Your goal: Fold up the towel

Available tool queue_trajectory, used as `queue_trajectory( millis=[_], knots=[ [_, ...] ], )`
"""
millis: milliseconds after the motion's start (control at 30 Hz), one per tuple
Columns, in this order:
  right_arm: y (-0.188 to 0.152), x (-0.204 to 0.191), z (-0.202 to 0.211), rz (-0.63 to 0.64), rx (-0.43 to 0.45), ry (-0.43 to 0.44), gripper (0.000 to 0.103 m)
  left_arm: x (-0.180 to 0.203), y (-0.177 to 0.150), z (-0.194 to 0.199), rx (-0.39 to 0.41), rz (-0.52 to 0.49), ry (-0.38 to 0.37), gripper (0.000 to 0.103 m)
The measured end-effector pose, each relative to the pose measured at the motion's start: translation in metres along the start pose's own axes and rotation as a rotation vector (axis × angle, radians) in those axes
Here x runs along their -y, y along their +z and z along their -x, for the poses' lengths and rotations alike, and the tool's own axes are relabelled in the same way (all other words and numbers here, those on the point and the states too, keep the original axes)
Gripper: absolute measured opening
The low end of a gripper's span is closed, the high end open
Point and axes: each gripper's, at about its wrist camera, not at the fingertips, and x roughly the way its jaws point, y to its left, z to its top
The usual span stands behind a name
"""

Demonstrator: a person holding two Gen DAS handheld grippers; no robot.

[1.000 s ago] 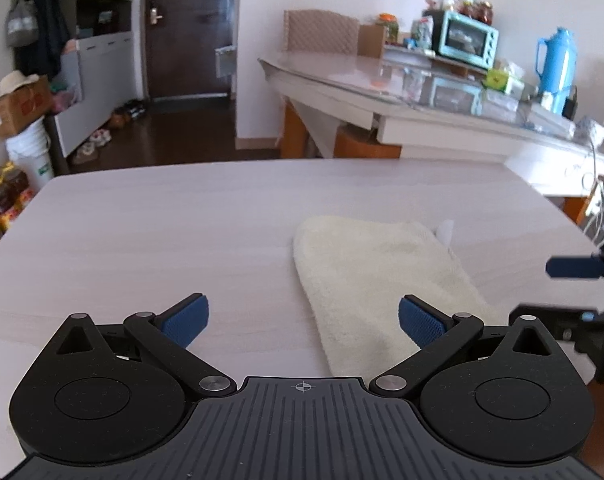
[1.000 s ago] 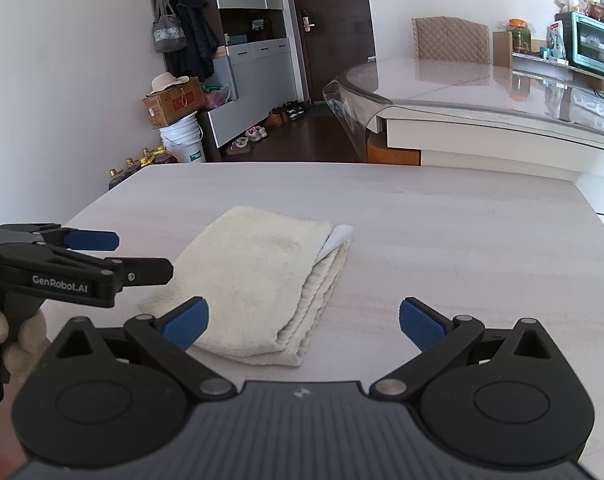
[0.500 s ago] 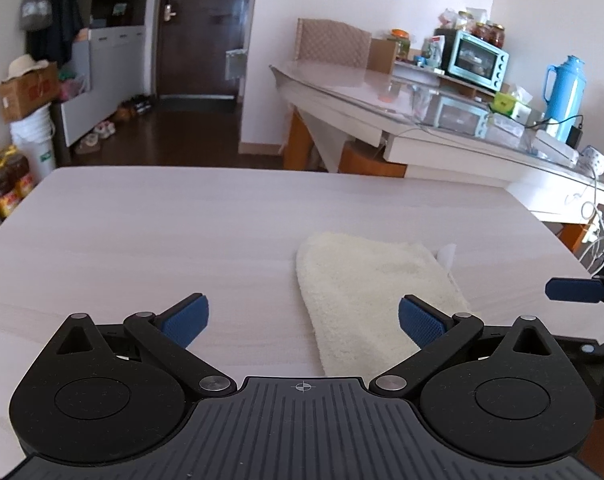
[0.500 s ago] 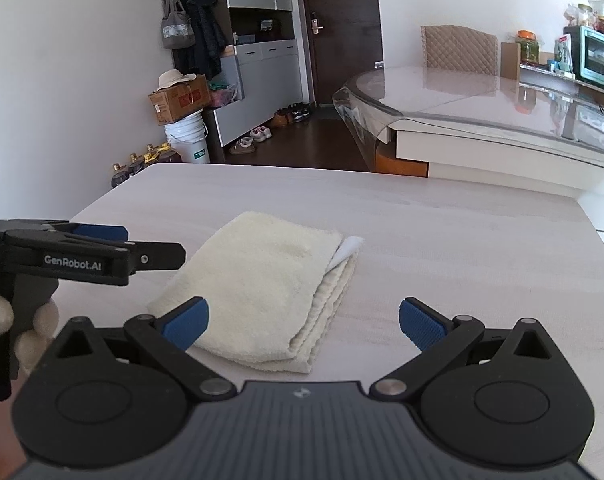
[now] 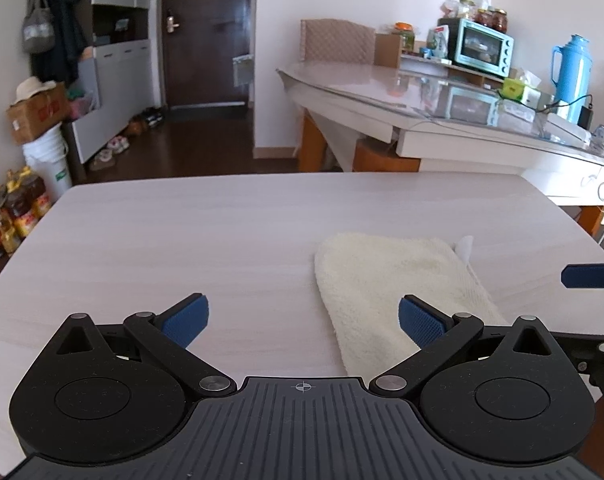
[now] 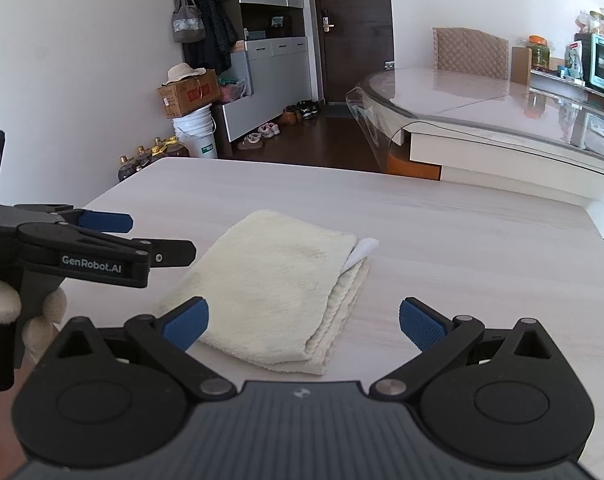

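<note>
I have both grippers hanging over the table [image 5: 221,240], and both are spread wide with nothing between their blue pads. The left gripper [image 5: 304,320] sits to the left of the towel [image 5: 386,280]; its right pad overlaps the towel's near left part in my view, while its left pad is over bare tabletop. The right gripper [image 6: 304,320] has the towel [image 6: 277,288] ahead and slightly left, with its left pad just over the towel's near left corner and its right pad over bare wood.

The towel lies flat on the table, already folded into a thick pad, stacked edges along its right side and a small white tag [image 6: 362,250] poking out at the far right corner. It lies between the two grippers, untouched by either.

Compared with a second ago, the towel has not shifted on the table. Both cameras have pulled back and risen a little: the towel sits lower and a touch farther in each view, and more of the room beyond shows. In the right wrist view the left gripper [image 6: 101,240] at my left has climbed higher in frame, its fingers still apart, with the gloved hand [image 6: 5,304] gripping its handle. In the left wrist view the right gripper [image 5: 590,276] has slid further toward the right edge.
</note>
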Motion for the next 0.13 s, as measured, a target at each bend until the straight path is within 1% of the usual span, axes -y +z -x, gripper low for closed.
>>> queue_trajectory(
  millis=[133],
  knots=[
    [0.0002, -0.0001, -0.0005, -0.001, -0.002, 0.004, 0.103, -0.0032, -0.0002, 0.0004, 0.018, 0.018, 0.002, 0.103]
  ],
)
